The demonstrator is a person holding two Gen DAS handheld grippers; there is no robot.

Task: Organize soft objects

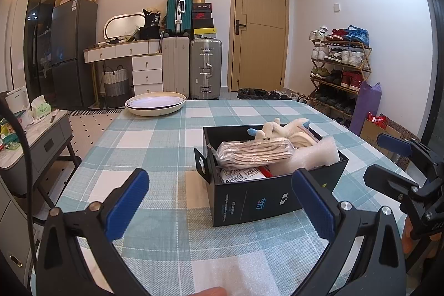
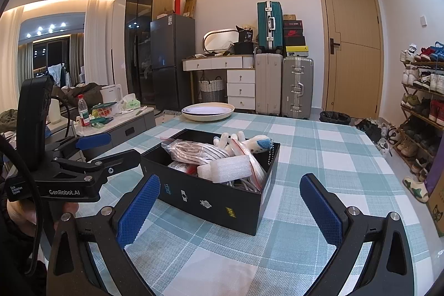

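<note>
1. Sitting on the checked tablecloth (image 1: 155, 146), a black box (image 1: 258, 199) is being filled with a plush toy (image 1: 280, 129), a bagged cloth bundle (image 1: 255, 151) and white foam wrap (image 1: 313, 154).
2. The left gripper (image 1: 220, 200) is being held just short of the box, jaws spread, nothing between them.
3. The right gripper (image 2: 229, 200) is likewise being held wide apart and empty, near the box.

1 box (image 1: 249, 199), 3 suitcases (image 1: 206, 68), 1 plate (image 1: 155, 104).

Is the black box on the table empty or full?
Full: the black box holds a plush toy, foam and bagged items up to its rim.
</note>
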